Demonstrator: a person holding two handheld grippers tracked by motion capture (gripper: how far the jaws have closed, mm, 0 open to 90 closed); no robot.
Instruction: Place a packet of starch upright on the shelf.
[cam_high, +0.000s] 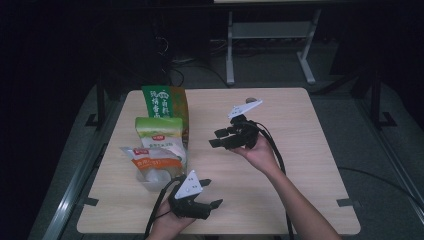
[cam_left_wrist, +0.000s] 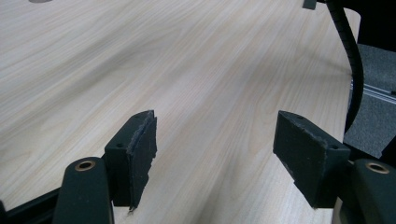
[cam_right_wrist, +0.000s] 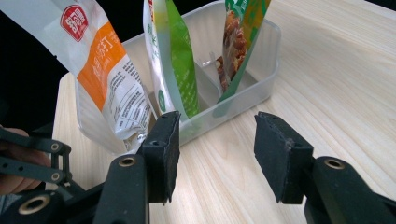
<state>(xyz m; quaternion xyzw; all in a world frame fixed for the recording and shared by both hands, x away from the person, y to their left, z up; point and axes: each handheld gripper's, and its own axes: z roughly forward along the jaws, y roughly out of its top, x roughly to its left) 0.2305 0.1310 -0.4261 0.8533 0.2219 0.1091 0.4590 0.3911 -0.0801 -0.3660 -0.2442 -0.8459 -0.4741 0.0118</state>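
On the pale wooden table (cam_high: 300, 150), both jaws spread: the right gripper (cam_right_wrist: 215, 154) should approach the clear bin's (cam_right_wrist: 261, 56) green pouch (cam_right_wrist: 180, 65) squarely; the left gripper (cam_left_wrist: 215, 154) idles.

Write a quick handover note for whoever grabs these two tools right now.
Left tool: open, empty, low over the table's near edge.
Right tool: open, empty, pointing at the clear bin.
Bin sits at the table's left, with three snack bags standing in it: orange-white bag, light green bag, dark green bag.
Done: all three bags are in the bin.
Left: nothing loose lies on the table.
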